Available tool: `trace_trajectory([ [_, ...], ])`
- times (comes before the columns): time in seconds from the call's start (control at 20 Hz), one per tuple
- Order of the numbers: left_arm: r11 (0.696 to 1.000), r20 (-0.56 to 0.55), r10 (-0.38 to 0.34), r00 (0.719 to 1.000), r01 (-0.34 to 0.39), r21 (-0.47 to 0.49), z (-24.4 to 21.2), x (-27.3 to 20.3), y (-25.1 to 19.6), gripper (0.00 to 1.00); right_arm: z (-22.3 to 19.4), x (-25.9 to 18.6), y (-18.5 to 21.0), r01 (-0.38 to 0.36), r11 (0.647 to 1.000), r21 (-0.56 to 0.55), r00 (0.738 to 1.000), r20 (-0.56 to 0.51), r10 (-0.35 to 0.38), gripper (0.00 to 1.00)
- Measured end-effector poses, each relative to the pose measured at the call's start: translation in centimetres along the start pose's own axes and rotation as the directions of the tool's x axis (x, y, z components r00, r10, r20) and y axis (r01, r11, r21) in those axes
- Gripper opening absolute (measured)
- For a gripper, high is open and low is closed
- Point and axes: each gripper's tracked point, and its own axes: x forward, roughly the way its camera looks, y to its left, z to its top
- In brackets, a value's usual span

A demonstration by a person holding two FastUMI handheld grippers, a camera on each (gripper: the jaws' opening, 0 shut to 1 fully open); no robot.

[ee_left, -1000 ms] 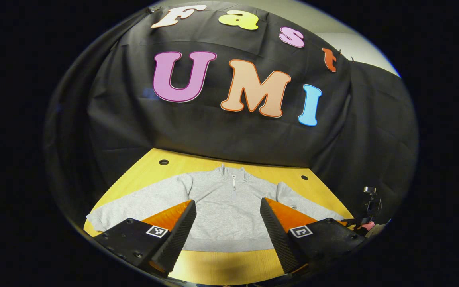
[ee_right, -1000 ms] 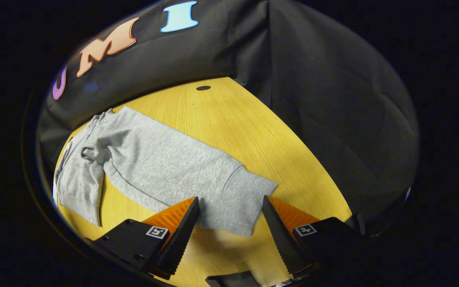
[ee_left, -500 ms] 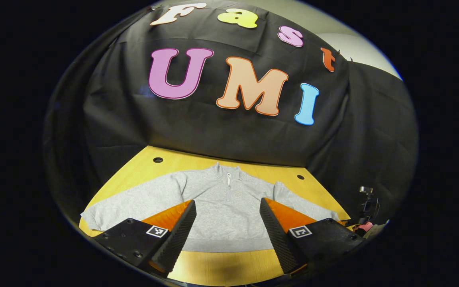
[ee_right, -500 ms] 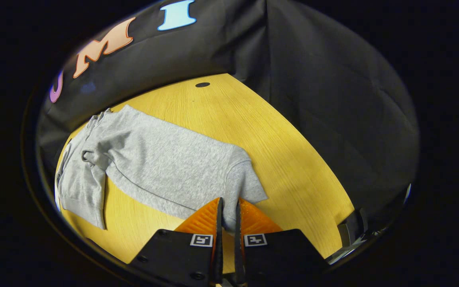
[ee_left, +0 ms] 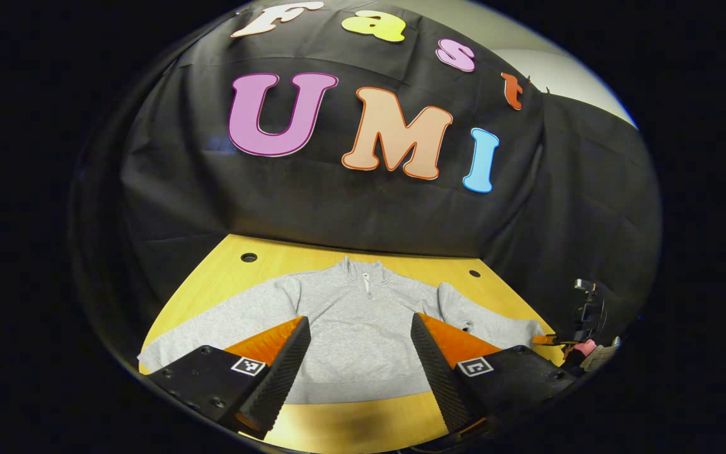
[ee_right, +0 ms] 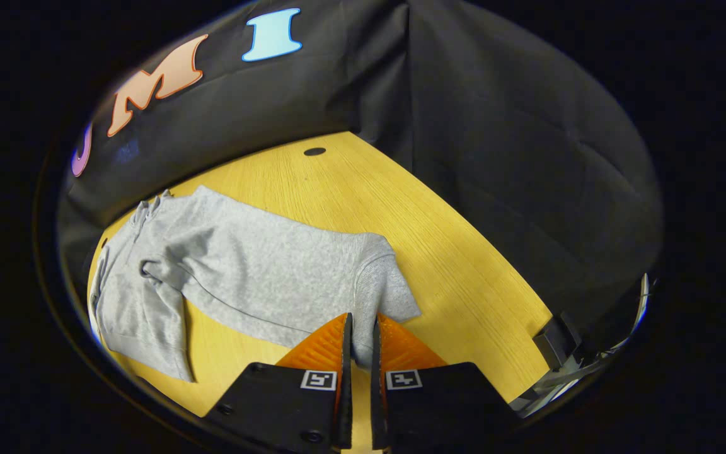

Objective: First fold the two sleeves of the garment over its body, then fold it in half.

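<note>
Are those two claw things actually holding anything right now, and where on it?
The right gripper pinches the grey sweatshirt by the cuff of one sleeve. The left gripper is open above the body, holding nothing.

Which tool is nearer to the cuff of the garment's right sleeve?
Right. The right tool is shut on the sleeve cuff, so it touches it. The left tool is open and hangs over the sweatshirt's lower body, apart from that cuff.

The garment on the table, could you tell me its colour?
Light grey garment; left gripper view.
</note>
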Motion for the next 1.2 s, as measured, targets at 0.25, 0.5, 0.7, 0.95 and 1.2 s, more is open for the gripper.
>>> trace_trajectory([
  [0.25, 0.999, -0.008, -0.033, 0.999, 0.033, 0.004, 0.4, 0.0, 3.5, 0.94, 2.0, -3.1, 4.3, -0.015, 1.0, 0.014, 0.998, 0.062, 0.014, 0.14],
  [0.5, 0.999, -0.004, -0.043, 0.999, 0.043, 0.011, 0.7, 0.0, 7.1, 0.94, 4.2, -5.7, 10.7, -0.062, 0.998, -0.019, 0.989, 0.133, 0.064, 0.14],
  [0.7, 0.999, -0.019, -0.04, 0.999, 0.04, 0.036, 0.1, -0.4, 9.5, 0.94, 6.6, -7.5, 17.1, -0.136, 0.99, -0.036, 0.974, 0.177, 0.141, 0.14],
  [0.95, 1.0, -0.024, -0.014, 1.0, 0.015, 0.02, -1.0, -1.3, 12.6, 0.94, 9.7, -8.6, 26.5, -0.258, 0.963, -0.076, 0.94, 0.211, 0.268, 0.14],
  [1.2, 0.998, -0.029, 0.066, 0.997, -0.066, 0.003, -2.0, -2.7, 16.3, 0.94, 11.5, -10.1, 36.6, -0.386, 0.91, -0.15, 0.888, 0.206, 0.41, 0.14],
])
